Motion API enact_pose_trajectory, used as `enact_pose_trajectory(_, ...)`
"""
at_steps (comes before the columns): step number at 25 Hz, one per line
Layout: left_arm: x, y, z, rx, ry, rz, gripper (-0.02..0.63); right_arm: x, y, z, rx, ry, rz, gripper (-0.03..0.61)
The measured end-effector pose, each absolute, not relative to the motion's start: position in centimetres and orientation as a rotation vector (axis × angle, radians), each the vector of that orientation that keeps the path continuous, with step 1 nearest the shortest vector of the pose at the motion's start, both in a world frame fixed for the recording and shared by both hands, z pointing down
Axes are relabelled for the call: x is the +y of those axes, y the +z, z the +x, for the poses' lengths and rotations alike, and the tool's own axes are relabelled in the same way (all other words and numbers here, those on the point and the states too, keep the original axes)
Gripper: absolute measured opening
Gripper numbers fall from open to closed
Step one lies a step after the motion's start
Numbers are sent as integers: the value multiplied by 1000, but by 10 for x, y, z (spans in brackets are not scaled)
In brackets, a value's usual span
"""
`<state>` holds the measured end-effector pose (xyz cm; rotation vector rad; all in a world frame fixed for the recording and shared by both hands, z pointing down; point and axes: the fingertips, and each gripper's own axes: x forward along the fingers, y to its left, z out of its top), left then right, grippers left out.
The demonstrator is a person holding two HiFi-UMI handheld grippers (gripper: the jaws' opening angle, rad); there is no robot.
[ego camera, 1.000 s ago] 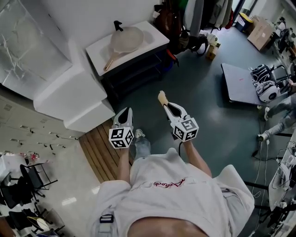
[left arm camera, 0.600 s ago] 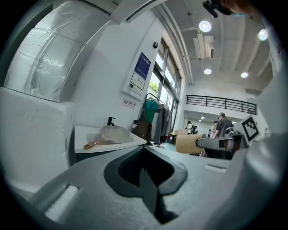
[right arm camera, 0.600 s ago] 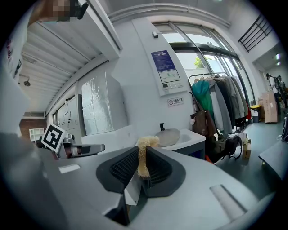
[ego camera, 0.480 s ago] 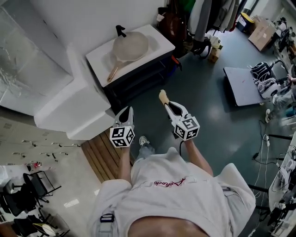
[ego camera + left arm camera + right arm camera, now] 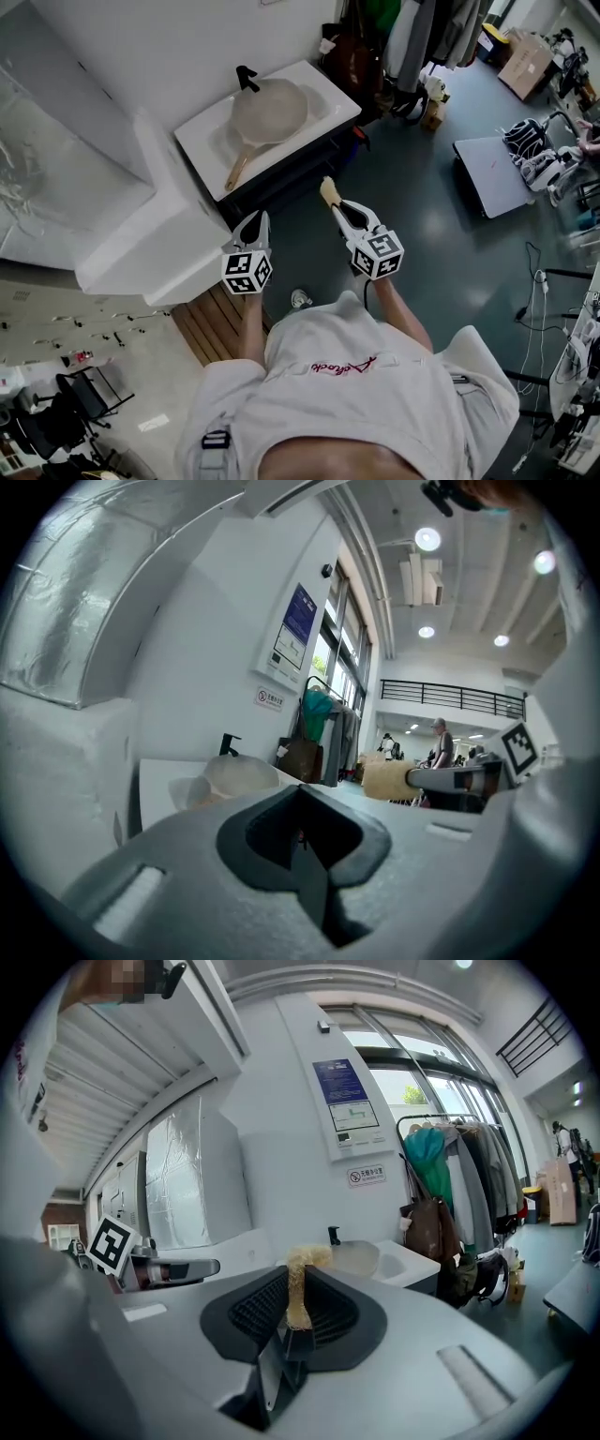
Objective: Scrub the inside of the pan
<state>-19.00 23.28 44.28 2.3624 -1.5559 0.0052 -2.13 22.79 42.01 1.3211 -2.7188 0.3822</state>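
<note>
Left gripper (image 5: 252, 222): you held it low at your left, pointed toward 12 o'clock. Its jaws were closed together with nothing between them.
Right gripper (image 5: 334, 203): you held it just beside the left one, at its 3 o'clock. Its jaws were clamped on a yellowish scrubber (image 5: 327, 192), whose end stuck out past the tips.
Pan (image 5: 270, 105): it lay inside the white sink (image 5: 323, 79), at 12 o'clock from your grippers and well apart from both. Its wooden handle (image 5: 236, 172) pointed toward 7 o'clock.
Faucet (image 5: 246, 75): it was black and stood on the sink's far rim, at the pan's 11 o'clock.
Cabinet (image 5: 281, 169): it was dark and sat under the sink.
Wooden slats (image 5: 202, 323): they lay on the floor at your 7 o'clock.
</note>
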Motion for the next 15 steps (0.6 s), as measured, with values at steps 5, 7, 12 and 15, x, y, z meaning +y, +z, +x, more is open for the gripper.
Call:
enact_pose_trajectory(5, 203, 436, -205, -1546, -5, 2381, 0, 198, 412, -37, -2722, 360, 1341, 57)
enact_pose_trajectory(7, 194, 437, -212, -1548, -5, 2383, 0, 187, 411, -44, -2727, 352, 1347, 57)
enact_pose_trajectory(12, 176, 439, -227, -1544, -2, 2392, 0, 169, 413, -58, -2728, 346, 1363, 57)
enact_pose_trajectory(15, 170, 442, -232, -1536, -3, 2392, 0, 164, 417, -63, -2718, 350, 1369, 57)
